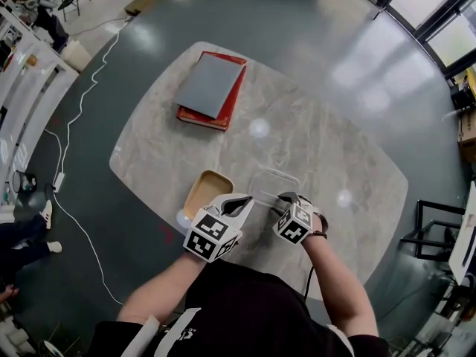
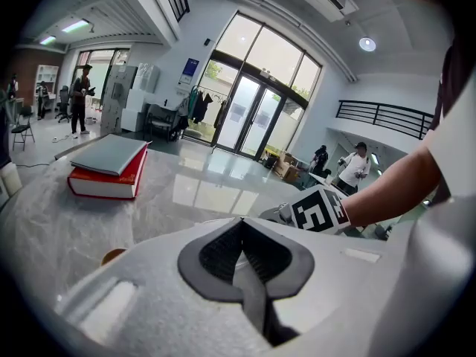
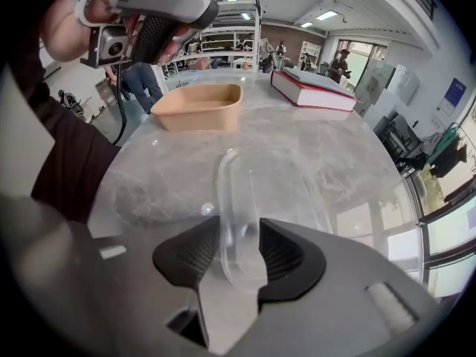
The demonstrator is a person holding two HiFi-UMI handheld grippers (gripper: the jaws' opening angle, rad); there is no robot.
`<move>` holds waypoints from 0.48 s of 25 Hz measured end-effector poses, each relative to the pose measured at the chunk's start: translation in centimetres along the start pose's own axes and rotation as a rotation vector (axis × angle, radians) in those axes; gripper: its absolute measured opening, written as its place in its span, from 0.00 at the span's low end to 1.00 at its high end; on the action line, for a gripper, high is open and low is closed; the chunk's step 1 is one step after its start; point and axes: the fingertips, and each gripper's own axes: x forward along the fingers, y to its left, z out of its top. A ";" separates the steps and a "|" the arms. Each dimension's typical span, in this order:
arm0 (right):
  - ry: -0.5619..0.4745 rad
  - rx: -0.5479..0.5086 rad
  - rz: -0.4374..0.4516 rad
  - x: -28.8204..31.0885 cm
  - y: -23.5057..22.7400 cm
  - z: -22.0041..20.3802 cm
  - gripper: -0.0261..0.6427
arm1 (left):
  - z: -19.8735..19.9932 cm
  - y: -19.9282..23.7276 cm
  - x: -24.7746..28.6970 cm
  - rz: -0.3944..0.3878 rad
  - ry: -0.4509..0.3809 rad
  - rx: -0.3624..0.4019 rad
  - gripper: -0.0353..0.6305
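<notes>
Two tools meet at the clear box (image 1: pixel 274 186) near you on the counter (image 1: pixel 327 143): your right tool (image 3: pixel 239 245) clasps its near end between half-open jaws, your left tool (image 2: pixel 240 227), jaws closed, sits at its left rim, and the box looks not yet lifted.

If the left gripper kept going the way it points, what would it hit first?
Probably the clear container lying just ahead of the left gripper; the right gripper sits close beyond it, though depth is unclear.
</notes>
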 end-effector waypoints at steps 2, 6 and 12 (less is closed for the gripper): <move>0.002 -0.012 -0.007 0.1 0.1 0.0 0.28 | 0.2 0.0 -0.1 0.001 -0.003 0.003 0.06; -0.003 -0.006 -0.008 0.0 0.2 0.1 0.26 | 0.4 -0.1 -0.8 0.012 -0.010 0.010 0.06; -0.063 0.045 -0.033 -1.8 0.9 0.5 0.04 | 0.6 -0.7 -2.4 0.042 -0.019 0.018 0.06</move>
